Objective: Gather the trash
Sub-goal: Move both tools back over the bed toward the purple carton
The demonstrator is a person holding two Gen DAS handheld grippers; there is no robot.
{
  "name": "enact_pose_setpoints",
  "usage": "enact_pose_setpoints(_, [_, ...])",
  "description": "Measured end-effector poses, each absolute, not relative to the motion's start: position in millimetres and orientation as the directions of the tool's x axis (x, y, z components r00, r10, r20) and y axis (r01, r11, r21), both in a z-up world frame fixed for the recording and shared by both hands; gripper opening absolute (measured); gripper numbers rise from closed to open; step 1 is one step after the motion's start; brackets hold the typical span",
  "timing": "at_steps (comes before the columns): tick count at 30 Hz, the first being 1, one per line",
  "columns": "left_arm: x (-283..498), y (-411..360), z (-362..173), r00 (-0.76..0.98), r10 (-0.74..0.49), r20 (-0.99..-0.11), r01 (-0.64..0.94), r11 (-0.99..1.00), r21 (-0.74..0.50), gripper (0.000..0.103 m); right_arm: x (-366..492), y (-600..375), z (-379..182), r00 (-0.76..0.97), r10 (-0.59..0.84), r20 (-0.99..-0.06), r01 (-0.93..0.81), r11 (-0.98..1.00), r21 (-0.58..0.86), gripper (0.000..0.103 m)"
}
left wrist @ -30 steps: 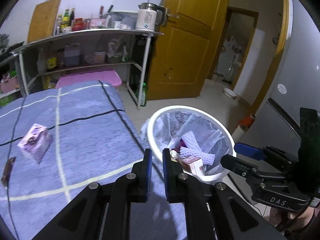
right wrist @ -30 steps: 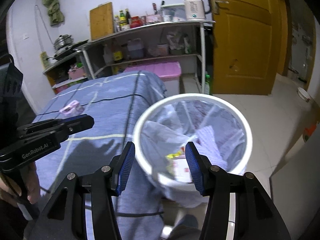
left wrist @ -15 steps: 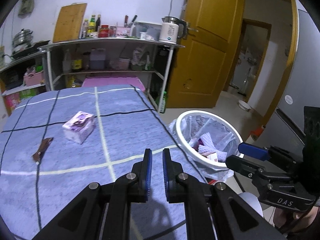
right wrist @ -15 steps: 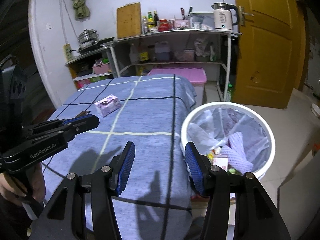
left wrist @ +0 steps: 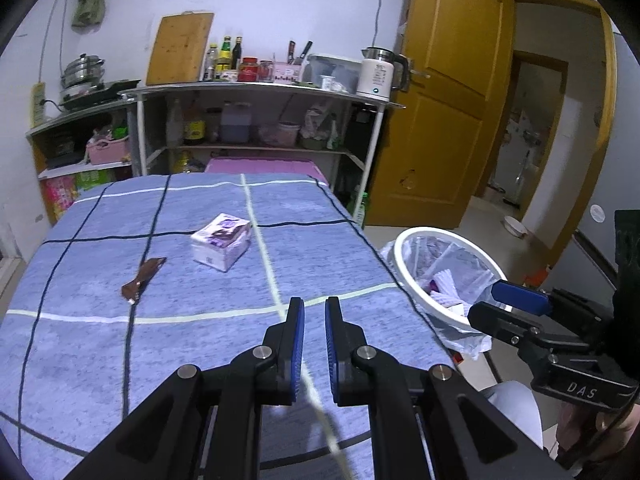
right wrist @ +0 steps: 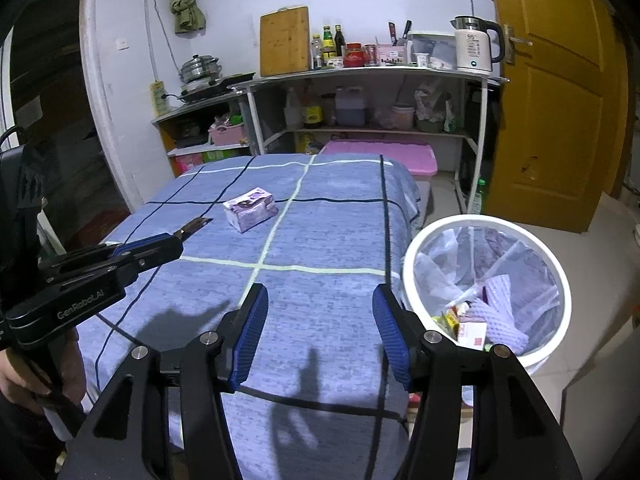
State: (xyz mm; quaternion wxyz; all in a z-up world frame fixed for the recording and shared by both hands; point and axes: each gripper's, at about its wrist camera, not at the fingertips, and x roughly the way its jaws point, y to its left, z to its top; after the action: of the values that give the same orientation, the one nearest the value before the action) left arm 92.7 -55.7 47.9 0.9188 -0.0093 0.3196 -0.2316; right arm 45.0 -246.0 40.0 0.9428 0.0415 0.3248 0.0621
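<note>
Left wrist: our left gripper point(left wrist: 314, 344) is nearly closed and empty; purple box point(left wrist: 221, 246) and brown wrapper point(left wrist: 143, 276) lie well ahead on the blue tablecloth point(left wrist: 200, 340).

Right wrist: our right gripper point(right wrist: 318, 334) is opening, nothing between. Bin point(right wrist: 486, 292) sits beside the table; that flat wrapper could slip our pinch.

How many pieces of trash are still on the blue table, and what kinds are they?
Purple box: 1
Brown wrapper: 1
Total on the table: 2
</note>
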Motion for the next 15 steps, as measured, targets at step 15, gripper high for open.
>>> enact_pose_setpoints(15, [111, -19, 25, 0.703, -0.345, -0.621, 0.319, 0.934, -0.158, 0.016, 74, -223, 22, 0.748, 0.185, -0.637, -0.144, 0.983, 0.116, 0.06])
